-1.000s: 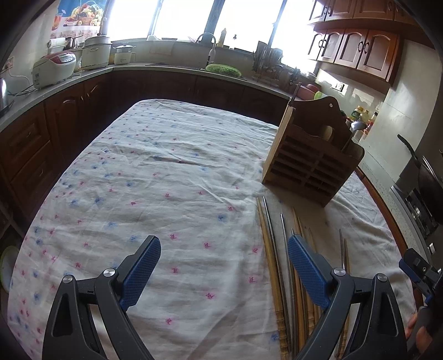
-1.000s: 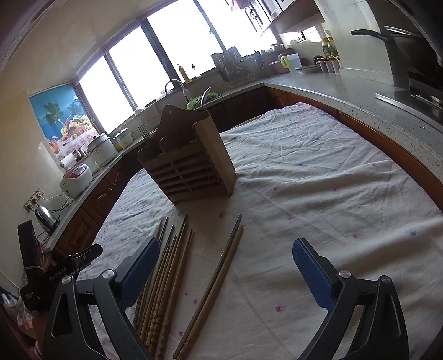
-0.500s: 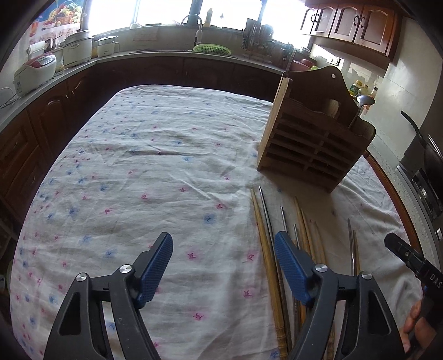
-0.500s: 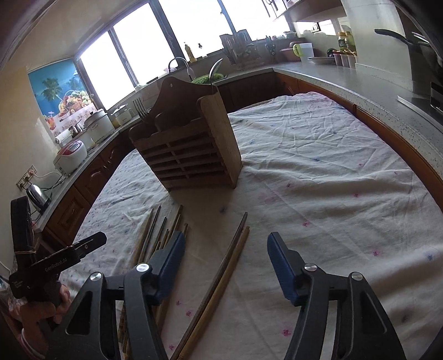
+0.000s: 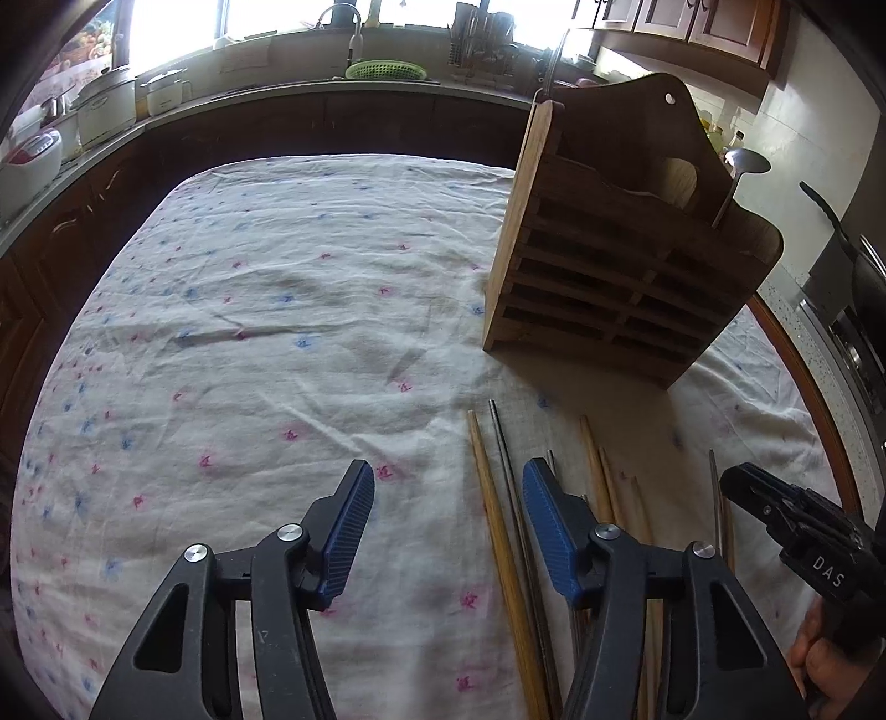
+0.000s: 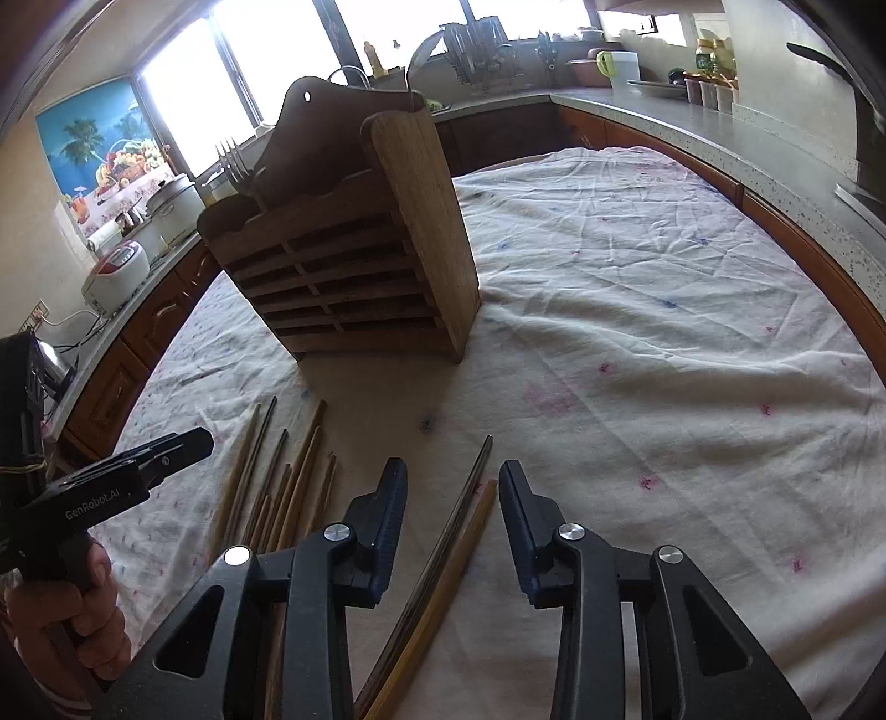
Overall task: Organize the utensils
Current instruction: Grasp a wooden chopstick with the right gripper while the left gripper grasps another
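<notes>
A wooden slatted utensil holder [image 5: 626,266] stands on the cloth-covered table, also in the right wrist view [image 6: 354,260]; a spoon [image 5: 742,171] and a fork [image 6: 235,163] stick out of it. Several wooden and metal chopsticks [image 5: 498,520] lie in front of it. My left gripper [image 5: 446,526] is open, low over the cloth, with a wooden and a metal chopstick between its fingers. My right gripper [image 6: 451,520] is open, its fingers either side of a separate pair of chopsticks [image 6: 465,515]. Neither holds anything.
The flowered tablecloth [image 5: 266,343] covers the table. Kitchen counters ring it, with rice cookers [image 5: 105,105], a sink and green basket [image 5: 385,69], a dish rack [image 6: 482,44] and a stove with a pan [image 5: 853,260] at the right.
Both grippers have moved forward and lower toward the chopsticks and have narrowed their opening. The right gripper now straddles the separate pair.
</notes>
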Demonstrator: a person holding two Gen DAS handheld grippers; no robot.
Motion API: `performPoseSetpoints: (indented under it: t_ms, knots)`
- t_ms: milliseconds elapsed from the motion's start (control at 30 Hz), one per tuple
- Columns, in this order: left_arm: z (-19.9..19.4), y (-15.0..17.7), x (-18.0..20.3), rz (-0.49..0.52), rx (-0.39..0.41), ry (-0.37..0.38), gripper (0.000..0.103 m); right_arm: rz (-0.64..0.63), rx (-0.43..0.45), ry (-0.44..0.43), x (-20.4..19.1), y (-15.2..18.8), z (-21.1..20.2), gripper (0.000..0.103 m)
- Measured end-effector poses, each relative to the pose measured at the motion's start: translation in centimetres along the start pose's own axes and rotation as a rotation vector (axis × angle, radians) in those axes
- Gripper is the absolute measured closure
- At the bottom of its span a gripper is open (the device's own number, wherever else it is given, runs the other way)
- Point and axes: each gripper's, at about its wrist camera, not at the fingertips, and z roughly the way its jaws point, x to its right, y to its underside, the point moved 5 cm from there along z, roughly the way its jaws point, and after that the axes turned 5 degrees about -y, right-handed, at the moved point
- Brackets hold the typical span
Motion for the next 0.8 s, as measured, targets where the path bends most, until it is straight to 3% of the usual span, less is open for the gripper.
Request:
performPoseSetpoints:
  t_ms: [100, 200, 467, 533, 633, 800]
  knots:
    - [1.4, -0.3, 0.3, 0.018, -0.027, -0.001, 0.066, -0.012, -0.026, 0.018, 0.1, -0.1, 1.3, 0.078]
    - [2.8, -0.3, 0.5, 0.035, -0.052, -0.006, 0.068, -0.03, -0.043, 0.041, 0.1, -0.3, 2.2, 0.084]
    - [3.5, -0.4, 2.2, 0.134, -0.025, -0.052, 0.073, -0.102, -0.041, 0.069, -1.3, -0.4, 3.2, 0.095]
    - [3.6, -0.3, 2.5, 0.16, -0.009, -0.058, 0.078, -0.118, -0.037, 0.073, -1.4, -0.3, 3.2, 0.095]
    - [3.5, -0.3, 2.5, 0.158, -0.011, -0.039, 0.096, -0.134, -0.035, 0.081, -1.4, -0.3, 3.2, 0.095]
    - [2.7, -0.1, 1.9, 0.127, -0.012, -0.006, 0.099, -0.1, -0.04, 0.04, -1.4, -0.4, 2.9, 0.097]
